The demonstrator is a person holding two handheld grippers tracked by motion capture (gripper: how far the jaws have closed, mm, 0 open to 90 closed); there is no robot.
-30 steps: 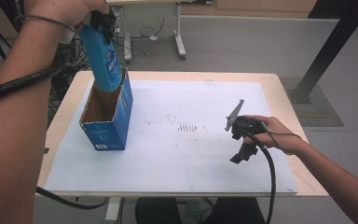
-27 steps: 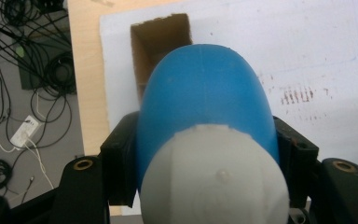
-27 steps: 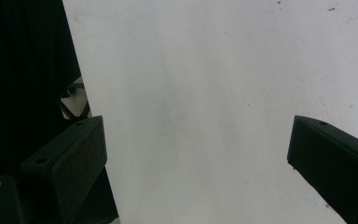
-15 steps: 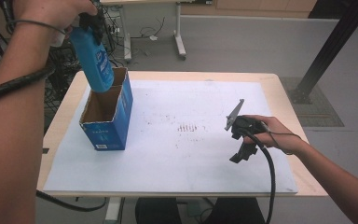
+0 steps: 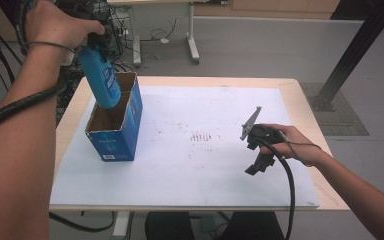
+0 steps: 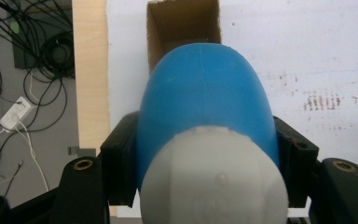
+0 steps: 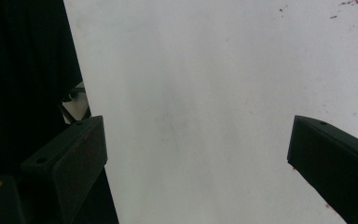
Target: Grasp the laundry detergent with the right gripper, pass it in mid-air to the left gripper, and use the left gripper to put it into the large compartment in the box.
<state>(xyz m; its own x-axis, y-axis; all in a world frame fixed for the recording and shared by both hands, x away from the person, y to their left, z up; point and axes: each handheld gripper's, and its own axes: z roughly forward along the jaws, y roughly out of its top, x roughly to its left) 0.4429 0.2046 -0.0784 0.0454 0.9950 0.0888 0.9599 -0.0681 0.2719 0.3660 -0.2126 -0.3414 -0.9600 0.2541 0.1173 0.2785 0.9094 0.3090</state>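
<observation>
Box [image 5: 116,131] on sheet [image 5: 190,165], table's [image 5: 300,95] left side. Bottle [image 5: 100,80] in left gripper [image 5: 91,47], btm end inside box's far part. Right gripper [image 5: 258,159] on sheet, right side, well apart.

Both forearms are bare, no sleeves in sight; a thin dark band circles the left wrist, and a thin cord loops over the right hand [image 5: 291,144] at about 3 o'clock of the high view; the right gripper [image 7: 198,154] has blocky matte-black jaws, a grey three-cornered plate and a thick black cable trailing toward 6 o'clock; the left gripper [image 6: 205,154] is black too, with brass-ringed screw holes on its jaw mounts and a thick black cable along the forearm.
</observation>
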